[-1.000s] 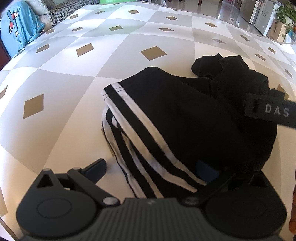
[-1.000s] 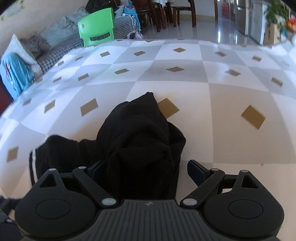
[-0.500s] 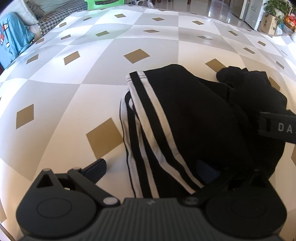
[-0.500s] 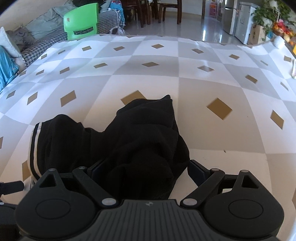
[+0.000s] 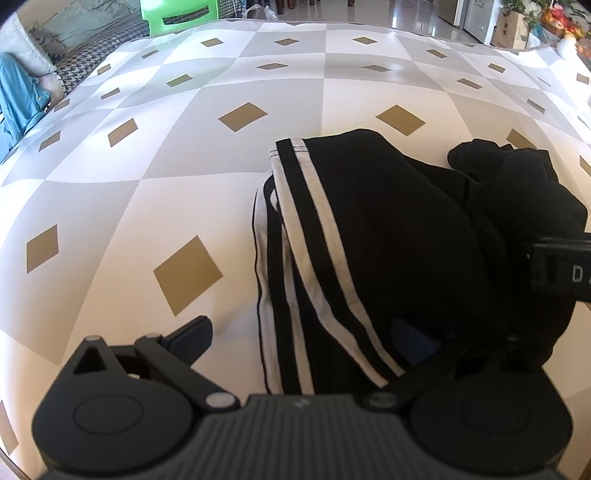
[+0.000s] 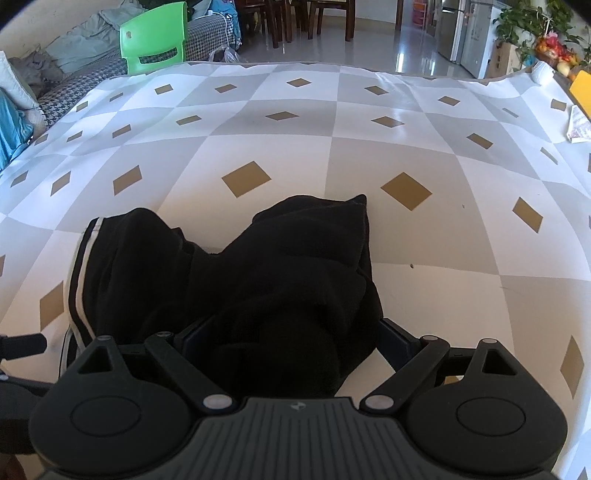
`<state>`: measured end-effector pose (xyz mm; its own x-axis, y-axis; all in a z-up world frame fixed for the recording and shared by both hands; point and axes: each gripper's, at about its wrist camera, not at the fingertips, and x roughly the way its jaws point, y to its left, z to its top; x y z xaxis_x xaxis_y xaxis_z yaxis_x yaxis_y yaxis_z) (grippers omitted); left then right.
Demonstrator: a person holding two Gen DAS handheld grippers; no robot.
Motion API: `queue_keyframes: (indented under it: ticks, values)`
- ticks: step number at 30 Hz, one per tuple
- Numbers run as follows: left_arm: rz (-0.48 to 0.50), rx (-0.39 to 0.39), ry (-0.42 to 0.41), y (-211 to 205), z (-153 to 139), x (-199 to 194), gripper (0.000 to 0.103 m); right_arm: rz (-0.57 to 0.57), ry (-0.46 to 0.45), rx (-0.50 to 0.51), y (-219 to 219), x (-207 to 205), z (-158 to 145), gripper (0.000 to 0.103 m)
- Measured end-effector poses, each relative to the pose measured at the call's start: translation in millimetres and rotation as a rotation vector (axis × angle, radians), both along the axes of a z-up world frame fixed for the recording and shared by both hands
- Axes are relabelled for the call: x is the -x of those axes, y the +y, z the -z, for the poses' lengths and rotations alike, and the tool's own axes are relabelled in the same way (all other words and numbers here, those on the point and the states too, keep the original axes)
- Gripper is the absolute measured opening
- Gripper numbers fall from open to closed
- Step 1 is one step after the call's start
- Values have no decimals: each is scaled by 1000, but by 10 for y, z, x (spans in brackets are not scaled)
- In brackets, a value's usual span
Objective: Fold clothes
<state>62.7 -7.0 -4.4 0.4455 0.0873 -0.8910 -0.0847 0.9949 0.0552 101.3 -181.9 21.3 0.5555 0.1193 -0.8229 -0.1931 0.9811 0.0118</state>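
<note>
garment: black track pants with white side stripes are being shown bunched in a loose heap on the checked tablecloth, toward its near edge; no neat fold is being seen.
stripes: they are being shown on the heap's left end, running from the far hem toward the left gripper.
left gripper: its fingers are being held wide apart; the striped part of the pants is lying between them, the left finger is being kept clear on bare cloth, the right finger is being mostly covered by fabric. No clamping is being seen.
right gripper: the right gripper is being held spread as well; a thick black fold is sitting between the fingers, touching or just beside the left finger, with the right finger just beside the cloth's edge. A grip cannot be confirmed.
cross view: the side of the right gripper is being seen at the right edge of the left wrist view, against the heap.
surroundings: a green plastic chair and a sofa are being shown beyond the far-left corner of the tablecloth; a refrigerator and potted plant beyond the far-right corner.
</note>
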Motion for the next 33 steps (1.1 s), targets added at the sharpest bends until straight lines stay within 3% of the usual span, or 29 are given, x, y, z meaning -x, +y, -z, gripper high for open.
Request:
queue_keyframes:
  ticks: [13,18,23,33]
  values:
    - [14,-3,2,-55,-22,69,103,10,5,-8,-68,80,5,90]
    - [11,-28,24,-84,-88,55,103,2,7,-19,-77,23,-120,90]
    - [35,-30,-40,-127,-303,177,103,-48,-58,-8,-41,68,-284,90]
    - [127,-67,-97,-362,-426,478,102,-43,-69,-27,-105,153,-385,89]
